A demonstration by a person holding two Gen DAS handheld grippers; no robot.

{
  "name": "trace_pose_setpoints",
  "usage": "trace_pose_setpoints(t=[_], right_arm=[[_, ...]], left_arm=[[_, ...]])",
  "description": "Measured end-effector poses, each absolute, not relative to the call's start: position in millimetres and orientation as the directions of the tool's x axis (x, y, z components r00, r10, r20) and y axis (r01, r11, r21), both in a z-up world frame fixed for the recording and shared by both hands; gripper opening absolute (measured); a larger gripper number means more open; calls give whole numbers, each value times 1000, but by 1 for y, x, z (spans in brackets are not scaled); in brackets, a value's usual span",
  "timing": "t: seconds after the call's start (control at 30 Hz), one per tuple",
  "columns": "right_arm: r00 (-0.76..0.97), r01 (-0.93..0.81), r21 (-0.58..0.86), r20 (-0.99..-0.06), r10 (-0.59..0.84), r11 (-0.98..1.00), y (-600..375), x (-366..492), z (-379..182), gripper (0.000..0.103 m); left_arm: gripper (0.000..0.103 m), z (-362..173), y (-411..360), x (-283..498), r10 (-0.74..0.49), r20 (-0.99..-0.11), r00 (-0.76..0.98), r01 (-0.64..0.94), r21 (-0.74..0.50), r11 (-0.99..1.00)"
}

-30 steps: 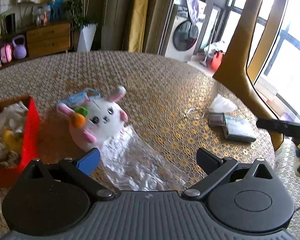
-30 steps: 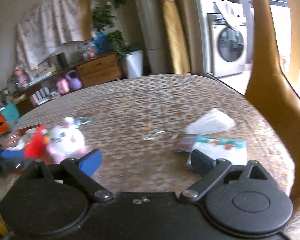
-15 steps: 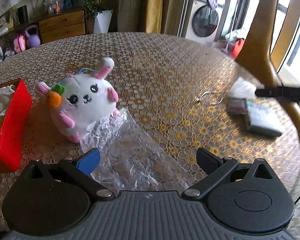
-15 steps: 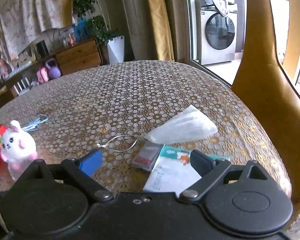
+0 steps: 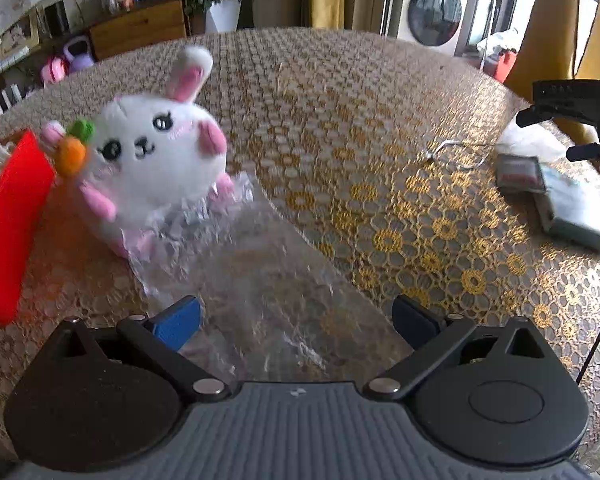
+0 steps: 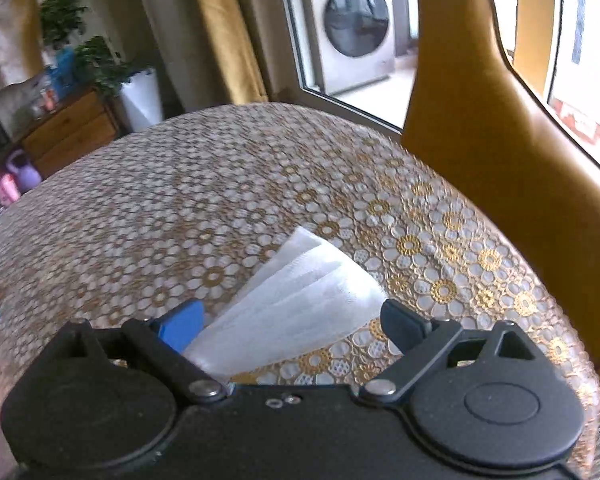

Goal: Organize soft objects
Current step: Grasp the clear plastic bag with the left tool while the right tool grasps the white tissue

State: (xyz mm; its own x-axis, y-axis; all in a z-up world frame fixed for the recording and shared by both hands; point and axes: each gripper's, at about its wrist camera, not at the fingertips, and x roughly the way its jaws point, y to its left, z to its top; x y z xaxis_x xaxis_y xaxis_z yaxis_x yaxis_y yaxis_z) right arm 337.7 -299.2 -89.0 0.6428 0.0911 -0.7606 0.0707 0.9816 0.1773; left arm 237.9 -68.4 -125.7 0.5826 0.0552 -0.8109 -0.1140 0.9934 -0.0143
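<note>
Home, living/dining area. Evidence: round table with gold floral lace tablecloth (image 5: 380, 128) under clear cover, tan leather chair back (image 6: 460, 128) beside it. Front-load washing machine (image 6: 350, 32) visible through glass door in a balcony/laundry nook, garment draped on top. Mustard curtains (image 6: 224, 36) next to grey ones. Wooden drawer cabinet (image 5: 140, 32) along wall, cluttered top, potted plant in white planter (image 5: 222, 14) next to it. Pink and purple kettlebells (image 5: 66, 62) on floor by the cabinet. Plush bunny (image 5: 156, 152) and tissue pack (image 5: 572, 208) on the table. Nothing lab or shop-like, all domestic clutter
</note>
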Motion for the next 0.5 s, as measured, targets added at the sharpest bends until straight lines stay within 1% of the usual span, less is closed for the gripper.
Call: trace_pose_setpoints(t=[0.17, 0.3, 0.33, 0.37, 0.4, 0.43, 0.47, 0.5], right_arm=[[627, 95, 167, -776, 71, 981, -297, 345, -106, 95], [631, 88, 135, -775, 50, 987, -289, 347, -111, 97], [631, 81, 120, -774, 42, 989, -286, 346, -112, 96], [634, 68, 104, -773, 38, 992, -283, 345, -113, 96], [636, 57, 91, -771, 34, 994, -279, 342, -114, 95], [639, 46, 77, -769, 30, 996, -276, 340, -114, 91], [643, 34, 56, -765, 21, 998, -271, 337, -115, 88], [648, 25, 34, -762, 10, 999, -268, 335, -115, 83]], left_arm=[[101, -133, -68, 238, 79, -812, 579, -133, 1, 991], [93, -132, -67, 235, 94, -802, 589, -143, 12, 990], [83, -131, -66, 233, 94, -794, 601, -139, 12, 990], [66, -129, -66, 232, 88, -787, 611, -127, 12, 992], [55, -127, -67, 233, 86, -781, 619, -122, 13, 992], [35, -125, -67, 233, 94, -778, 621, -124, 21, 992], [25, -124, -65, 234, 87, -778, 622, -121, 14, 993], [22, -123, -63, 234, 88, -779, 620, -122, 16, 992]])
